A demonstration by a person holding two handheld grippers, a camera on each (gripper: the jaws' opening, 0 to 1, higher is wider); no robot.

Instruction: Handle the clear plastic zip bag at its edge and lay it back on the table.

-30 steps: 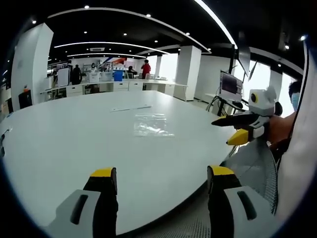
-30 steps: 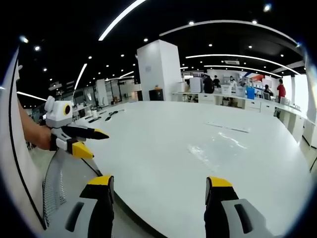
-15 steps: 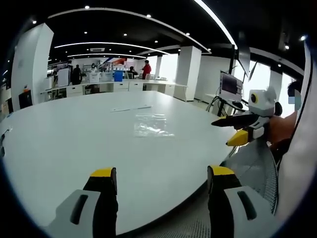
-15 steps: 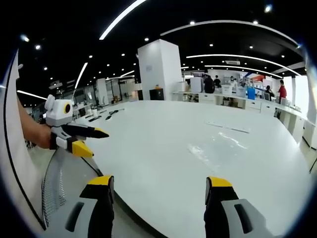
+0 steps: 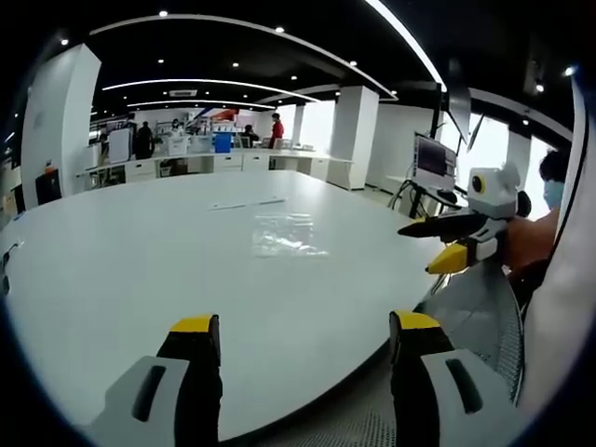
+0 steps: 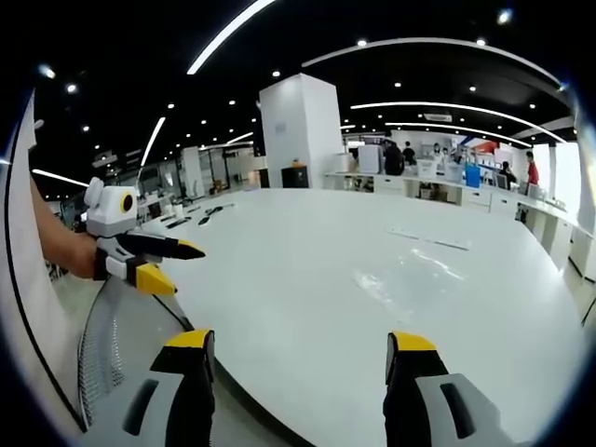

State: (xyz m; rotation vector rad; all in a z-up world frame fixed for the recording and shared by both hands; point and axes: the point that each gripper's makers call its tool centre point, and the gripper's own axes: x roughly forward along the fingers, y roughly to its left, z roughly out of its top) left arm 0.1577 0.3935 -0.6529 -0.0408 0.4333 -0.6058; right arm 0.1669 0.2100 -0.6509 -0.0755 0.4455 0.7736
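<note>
The clear plastic zip bag [image 5: 286, 235] lies flat on the big white table [image 5: 121, 270], well beyond my left gripper [image 5: 303, 333], which stands open over the near edge with nothing between its fingers. In the right gripper view the same bag [image 6: 384, 287] is a faint glossy patch on the table [image 6: 307, 242], ahead of my open right gripper [image 6: 298, 349]. The right gripper [image 5: 454, 244] also shows at the right of the left gripper view, held in a hand off the table. The left gripper [image 6: 158, 264] appears at the left of the right gripper view, jaws apart.
A thin white strip [image 5: 247, 203] lies on the table beyond the bag. A mesh chair back [image 5: 480, 321] stands by the table's near edge. Desks, a monitor [image 5: 434, 160], a white pillar [image 6: 298, 135] and several people are far behind.
</note>
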